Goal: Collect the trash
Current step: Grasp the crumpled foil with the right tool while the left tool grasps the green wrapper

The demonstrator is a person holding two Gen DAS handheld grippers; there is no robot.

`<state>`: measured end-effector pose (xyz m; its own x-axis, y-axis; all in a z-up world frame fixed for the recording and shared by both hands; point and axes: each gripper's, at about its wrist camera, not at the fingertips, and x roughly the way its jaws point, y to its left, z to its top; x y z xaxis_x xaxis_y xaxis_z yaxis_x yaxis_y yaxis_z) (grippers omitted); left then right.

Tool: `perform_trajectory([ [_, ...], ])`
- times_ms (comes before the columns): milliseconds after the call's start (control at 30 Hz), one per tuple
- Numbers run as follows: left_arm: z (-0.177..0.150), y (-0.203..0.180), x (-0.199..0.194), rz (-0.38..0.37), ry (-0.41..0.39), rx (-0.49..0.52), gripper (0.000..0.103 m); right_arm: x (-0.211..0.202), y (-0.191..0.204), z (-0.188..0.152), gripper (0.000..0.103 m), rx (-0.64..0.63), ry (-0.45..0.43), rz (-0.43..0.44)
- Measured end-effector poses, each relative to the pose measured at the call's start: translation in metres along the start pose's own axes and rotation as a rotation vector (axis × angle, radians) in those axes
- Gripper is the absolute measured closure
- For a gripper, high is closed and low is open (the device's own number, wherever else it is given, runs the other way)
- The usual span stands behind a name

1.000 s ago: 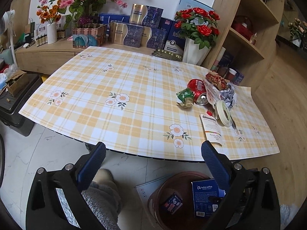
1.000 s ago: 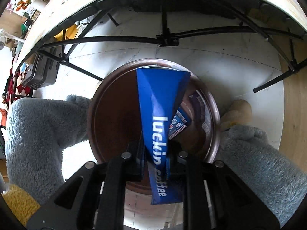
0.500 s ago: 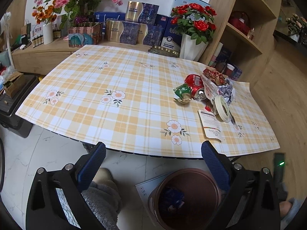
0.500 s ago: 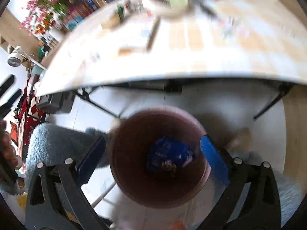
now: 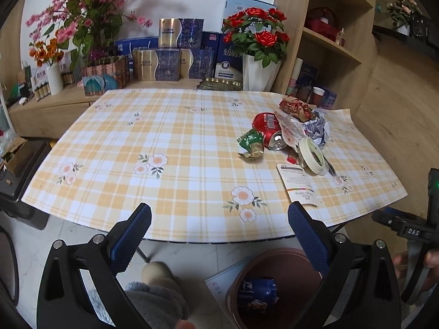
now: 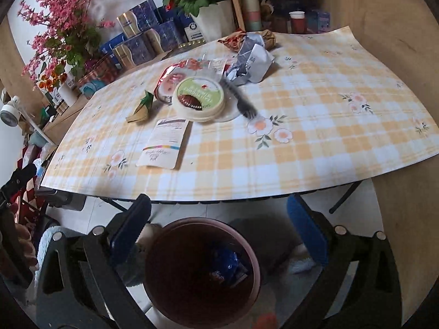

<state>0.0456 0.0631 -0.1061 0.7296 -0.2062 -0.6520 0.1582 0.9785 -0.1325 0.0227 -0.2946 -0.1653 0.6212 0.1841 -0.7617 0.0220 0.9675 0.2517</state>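
Your right tongs [image 6: 218, 226] had just sprung wide and empty, the blue Luckin coffee packet [image 6: 229, 267] now lying in the round brown bin [image 6: 255, 263]. Your left tongs [image 5: 219, 231] hung open too. One piece binned; the red crushed can [image 5: 267, 131] and white paper sachet [image 6: 164, 142] remained on the yellow checked tablecloth [image 6: 315, 126].

Right gripper [image 6: 219, 222] jaws have just been opening, now spread wide, nothing between them, tilted steeply downward; left gripper [image 5: 219, 224] also gapes empty, angled down, blue pads [image 5: 131, 237] apart
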Motion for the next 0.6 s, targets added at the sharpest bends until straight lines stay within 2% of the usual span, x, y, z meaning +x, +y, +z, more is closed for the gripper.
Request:
perform_trajectory([
  [133,0.006,0.003,0.008,-0.034,0.004,-0.026,0.006,0.003,0.002,0.002,0.005,-0.015,0.008,-0.006],
  [233,0.009,-0.001,0.023,-0.093,0.098,-0.045,0.006,0.005,0.006,0.006,0.005,-0.035,0.024,0.010],
  [300,0.008,-0.004,0.035,-0.090,0.159,-0.071,0.006,0.002,0.010,0.008,0.005,-0.067,0.002,-0.025],
  [367,0.006,-0.006,0.044,-0.093,0.169,-0.085,0.006,0.003,0.012,0.013,0.006,-0.097,-0.012,-0.063],
  [467,0.007,-0.007,0.058,-0.016,0.175,-0.089,0.006,0.006,0.007,0.021,0.006,-0.087,-0.013,-0.067],
  [600,0.012,-0.008,0.088,-0.071,0.226,-0.129,0.006,0.012,-0.004,0.034,0.006,-0.052,-0.011,-0.058],
])
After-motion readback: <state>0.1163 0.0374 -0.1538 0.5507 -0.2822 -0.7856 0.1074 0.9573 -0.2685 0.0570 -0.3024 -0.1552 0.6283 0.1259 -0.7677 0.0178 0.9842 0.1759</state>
